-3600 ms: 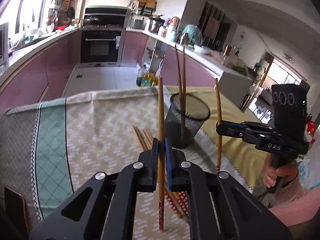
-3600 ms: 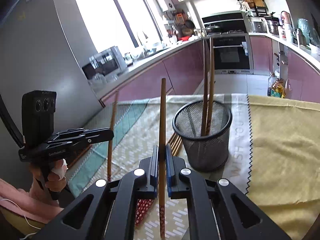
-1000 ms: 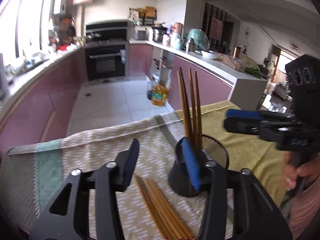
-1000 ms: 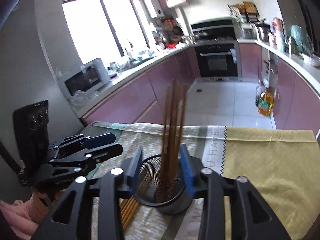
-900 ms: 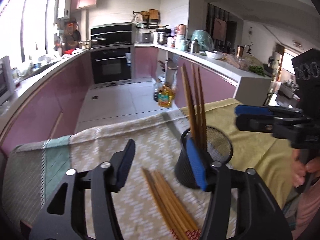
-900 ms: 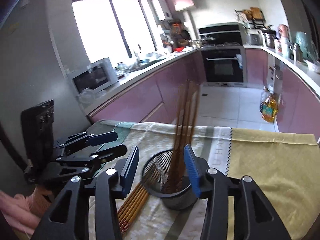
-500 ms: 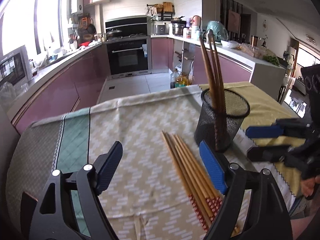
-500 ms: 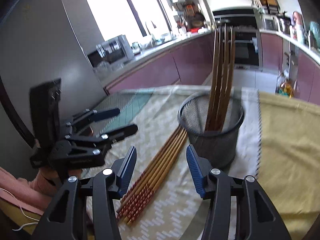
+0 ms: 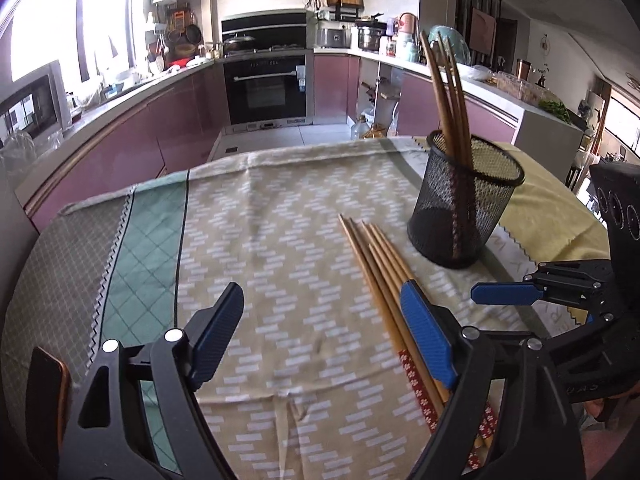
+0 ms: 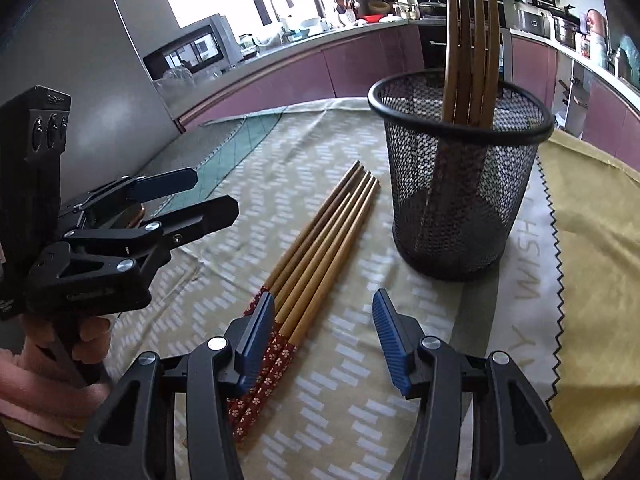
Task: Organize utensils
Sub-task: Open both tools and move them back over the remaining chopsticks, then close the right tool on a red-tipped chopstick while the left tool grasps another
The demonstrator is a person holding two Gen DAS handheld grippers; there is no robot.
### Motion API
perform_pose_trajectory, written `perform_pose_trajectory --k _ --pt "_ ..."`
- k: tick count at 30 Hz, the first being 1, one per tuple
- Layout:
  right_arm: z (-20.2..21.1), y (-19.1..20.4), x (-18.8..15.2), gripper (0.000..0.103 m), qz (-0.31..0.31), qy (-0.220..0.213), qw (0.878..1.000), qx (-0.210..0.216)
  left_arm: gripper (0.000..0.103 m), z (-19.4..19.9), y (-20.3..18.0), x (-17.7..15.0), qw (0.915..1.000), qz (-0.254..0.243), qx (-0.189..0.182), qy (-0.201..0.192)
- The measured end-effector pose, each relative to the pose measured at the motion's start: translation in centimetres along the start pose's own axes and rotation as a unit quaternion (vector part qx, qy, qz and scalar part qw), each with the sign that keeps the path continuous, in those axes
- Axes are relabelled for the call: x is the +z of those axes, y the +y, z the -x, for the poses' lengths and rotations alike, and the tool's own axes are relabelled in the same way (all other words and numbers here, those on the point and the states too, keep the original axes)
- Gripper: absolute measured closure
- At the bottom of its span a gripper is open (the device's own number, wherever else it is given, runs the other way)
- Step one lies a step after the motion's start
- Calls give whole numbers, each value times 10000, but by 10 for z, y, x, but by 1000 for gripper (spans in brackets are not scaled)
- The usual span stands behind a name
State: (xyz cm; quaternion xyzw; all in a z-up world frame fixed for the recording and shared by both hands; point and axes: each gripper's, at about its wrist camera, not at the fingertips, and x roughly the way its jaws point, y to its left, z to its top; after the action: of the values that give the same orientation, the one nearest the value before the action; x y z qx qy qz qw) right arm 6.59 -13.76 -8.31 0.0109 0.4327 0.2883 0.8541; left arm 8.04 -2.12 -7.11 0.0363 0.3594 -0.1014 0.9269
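Left gripper [image 9: 322,330]: jaws wide, empty, lower over the cloth [image 9: 280,216] than a second ago; loose chopsticks [image 10: 320,246] flat beside the mesh cup [image 10: 460,184]. Right gripper [image 10: 324,340]: half open, empty, likewise lowered; four chopsticks [image 10: 472,40] upright in the cup.

Your left gripper [image 9: 322,334] is showing matte black angular arms, ribbed blue pads on the finger tips, and round silver screws at the joints. Your right gripper [image 10: 323,334] is wearing the same black frame, blue pads and silver screws. At the left edge of the right wrist frame, a black box with three round lenses is topping the handle. A pink sleeve [image 10: 38,396] is covering your wrist below it.
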Motion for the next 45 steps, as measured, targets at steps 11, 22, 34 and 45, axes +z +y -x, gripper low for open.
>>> perform_pose_trajectory --k 11,22,34,45 --pt "-11 3 2 65 189 120 9988 -433 23 -25 -4 -10 9991 -49 -145 384" --pt "-14 -1 6 76 155 191 9982 -552 24 -44 -16 -10 9977 -252 -141 616" --pt "-15 -3 8 76 117 176 9984 -533 36 -56 -15 -9 9960 -271 -73 852" --pt "-22 -3 15 77 84 118 9982 -576 52 -65 -18 1 9961 -242 -100 843"
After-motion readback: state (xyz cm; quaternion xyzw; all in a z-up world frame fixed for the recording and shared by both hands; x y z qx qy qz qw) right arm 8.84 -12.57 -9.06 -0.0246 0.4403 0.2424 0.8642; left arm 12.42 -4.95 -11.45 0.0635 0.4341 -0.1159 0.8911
